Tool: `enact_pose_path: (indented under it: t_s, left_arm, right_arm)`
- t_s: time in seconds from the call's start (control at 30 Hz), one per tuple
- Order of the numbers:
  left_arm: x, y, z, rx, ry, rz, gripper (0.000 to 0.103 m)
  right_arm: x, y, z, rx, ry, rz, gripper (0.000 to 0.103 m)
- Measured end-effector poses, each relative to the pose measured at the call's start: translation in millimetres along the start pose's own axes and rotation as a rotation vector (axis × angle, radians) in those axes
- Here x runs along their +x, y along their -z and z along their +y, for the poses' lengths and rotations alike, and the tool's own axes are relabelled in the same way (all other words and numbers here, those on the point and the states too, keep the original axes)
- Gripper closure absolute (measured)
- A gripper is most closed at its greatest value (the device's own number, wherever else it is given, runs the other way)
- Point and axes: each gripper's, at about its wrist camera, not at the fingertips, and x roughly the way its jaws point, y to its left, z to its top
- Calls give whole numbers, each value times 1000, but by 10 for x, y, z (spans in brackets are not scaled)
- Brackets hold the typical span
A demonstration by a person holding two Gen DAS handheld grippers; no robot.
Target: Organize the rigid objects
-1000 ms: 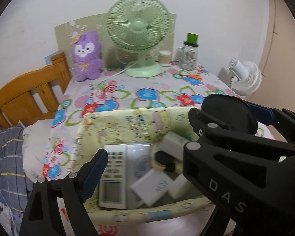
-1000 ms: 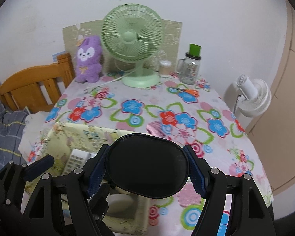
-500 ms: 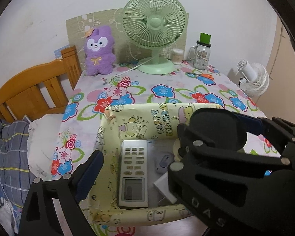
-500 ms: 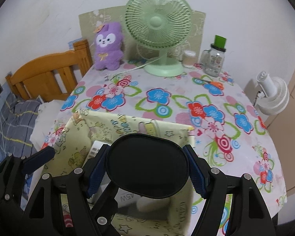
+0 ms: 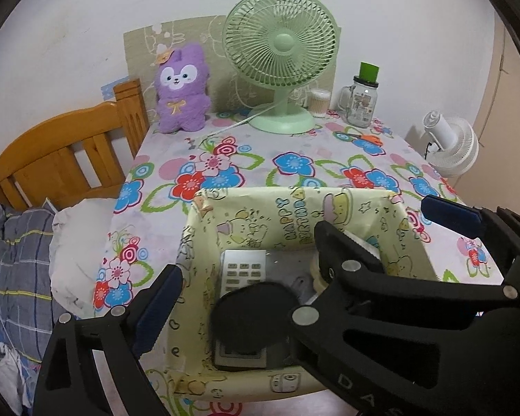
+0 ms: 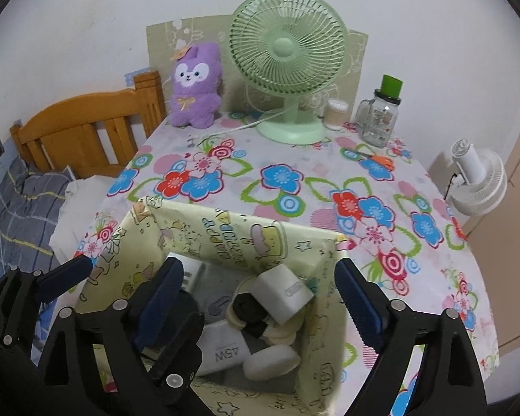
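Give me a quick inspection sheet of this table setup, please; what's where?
Surface: flowered tablecloth.
Job's things: yellow box holds remote, black disc lying on it, white chargers, white oval case.
Clutter: green fan, purple plush, glass jar, swab tub, orange scissors.
Grippers: left gripper open; right gripper open over the box, jaws have just been opening, nothing gripped between them.
Cables: green fan's white cord on the cloth; white fan's dark lead.
Surroundings: wooden headboard, plaid bedding, white fan, white wall.

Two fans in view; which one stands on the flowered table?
The green fan, standing on the flowered table by the purple plush. The white fan sits off the table's right edge.
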Motion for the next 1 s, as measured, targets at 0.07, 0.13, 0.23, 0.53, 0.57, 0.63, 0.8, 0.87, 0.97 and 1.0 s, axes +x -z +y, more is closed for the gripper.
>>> enact_pose_path:
  t_s: [0.07,0.13,0.23,0.53,0.57,0.63,0.8,0.87,0.97,1.0]
  left_arm:
    - [-16,-7,-34,5,5,-5,7]
    - [-39,-13,-80,10,10,-9,7]
    - [-74,-19,-138,19,13,-18,7]
    - [-200,-10,-315,49,14,-38,6]
    - [-214,-11,-339,53,15,-41,6]
    - [-235,-10,-382,57,19,-46,5]
    - [-291,-24,-519,67,22,-57,5]
    - [-323,-25,-578,74,25,-67,5]
    - [-364,-31,-659,87,24,-80,4]
    - [-382,-33,-698,92,25,-86,4]
  right_arm:
    - [-30,7,-43,8,7,-4,10]
    - [-72,13,-88,15,17,-10,9]
    - [-133,26,-151,21,25,-21,7]
    - [-307,84,-299,37,43,-52,5]
    - [-322,91,-316,38,45,-55,5]
    - [-363,104,-353,43,50,-61,5]
    - [-476,142,-492,63,62,-75,5]
    - [-517,158,-537,68,66,-83,5]
    - [-585,178,-616,72,76,-97,5]
    - [-610,184,-645,73,80,-101,5]
